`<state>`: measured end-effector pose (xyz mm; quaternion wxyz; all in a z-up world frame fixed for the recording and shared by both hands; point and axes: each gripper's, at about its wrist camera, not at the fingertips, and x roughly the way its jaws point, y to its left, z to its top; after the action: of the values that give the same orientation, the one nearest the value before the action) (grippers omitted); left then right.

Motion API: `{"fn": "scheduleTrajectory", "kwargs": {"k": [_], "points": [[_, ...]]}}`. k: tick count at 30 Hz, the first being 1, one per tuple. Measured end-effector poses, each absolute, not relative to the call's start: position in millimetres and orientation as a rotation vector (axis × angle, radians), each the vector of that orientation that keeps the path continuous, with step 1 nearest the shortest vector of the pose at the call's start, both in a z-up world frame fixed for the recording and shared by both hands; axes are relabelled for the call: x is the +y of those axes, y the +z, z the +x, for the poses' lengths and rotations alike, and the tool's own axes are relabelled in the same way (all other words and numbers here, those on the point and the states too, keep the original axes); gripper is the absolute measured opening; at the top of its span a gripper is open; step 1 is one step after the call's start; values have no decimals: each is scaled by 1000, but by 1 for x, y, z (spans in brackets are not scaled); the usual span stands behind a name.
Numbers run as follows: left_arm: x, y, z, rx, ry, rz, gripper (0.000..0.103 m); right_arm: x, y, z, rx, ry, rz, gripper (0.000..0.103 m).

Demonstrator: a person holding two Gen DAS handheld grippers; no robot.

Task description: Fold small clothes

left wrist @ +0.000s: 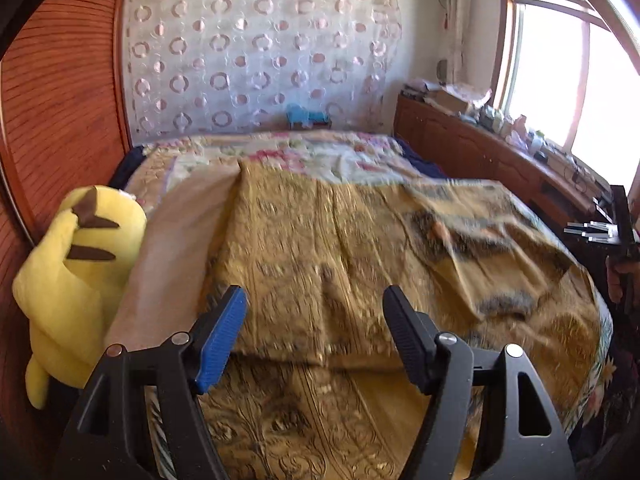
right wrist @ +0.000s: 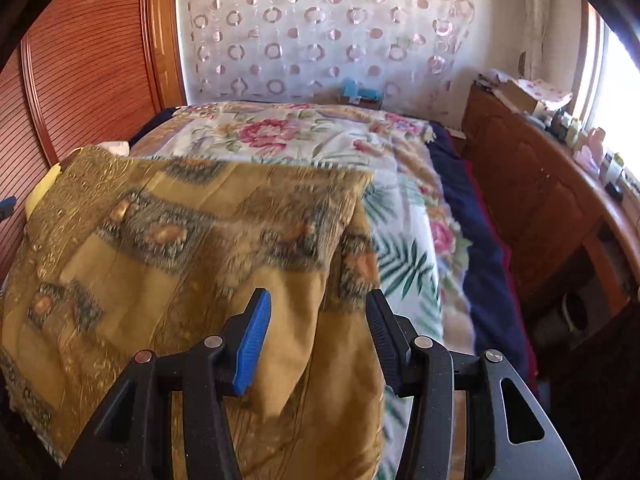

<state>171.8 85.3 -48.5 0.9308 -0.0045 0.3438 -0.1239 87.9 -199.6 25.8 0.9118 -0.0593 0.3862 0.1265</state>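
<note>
Folding looks partly done: the mustard patterned cloth (left wrist: 328, 248) lies on the bed (right wrist: 408, 208) with 1 side doubled over itself, a thick folded edge showing near the front, yet its right part sags unevenly off the bed's side. The left gripper (left wrist: 314, 332) hovers above it, jaws spread wide and empty. The right gripper (right wrist: 318, 340) is also wide apart, with a hanging flap between its fingers, not pinched. Further folds and tidying likely remain.

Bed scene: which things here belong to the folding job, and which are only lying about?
For the job:
- golden patterned cloth
- left gripper, open
- right gripper, open

Only lying about:
- yellow plush toy
- floral bedspread
- blue toy at the wall
- clutter on the wooden cabinet
</note>
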Motion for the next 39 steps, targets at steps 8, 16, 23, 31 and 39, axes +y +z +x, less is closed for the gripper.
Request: {"fn": "scheduleTrajectory", "kwargs": {"k": [8,16,23,31,39], "points": [[70,-89,172,815,-259,35,72,-233,13,94,830,274,-36,51],[61,-100,177,887,-248,106,78,-219,-1,102,848,305,-20,51],[57,-102,177,899,-256,116,91,-212,-20,121,884,303,-8,51],[57,-103,179,905,-248,114,94,-205,-28,117,841,288,-49,51],[60,-102,175,921,-254,122,91,-200,-32,118,837,279,-74,51]]}}
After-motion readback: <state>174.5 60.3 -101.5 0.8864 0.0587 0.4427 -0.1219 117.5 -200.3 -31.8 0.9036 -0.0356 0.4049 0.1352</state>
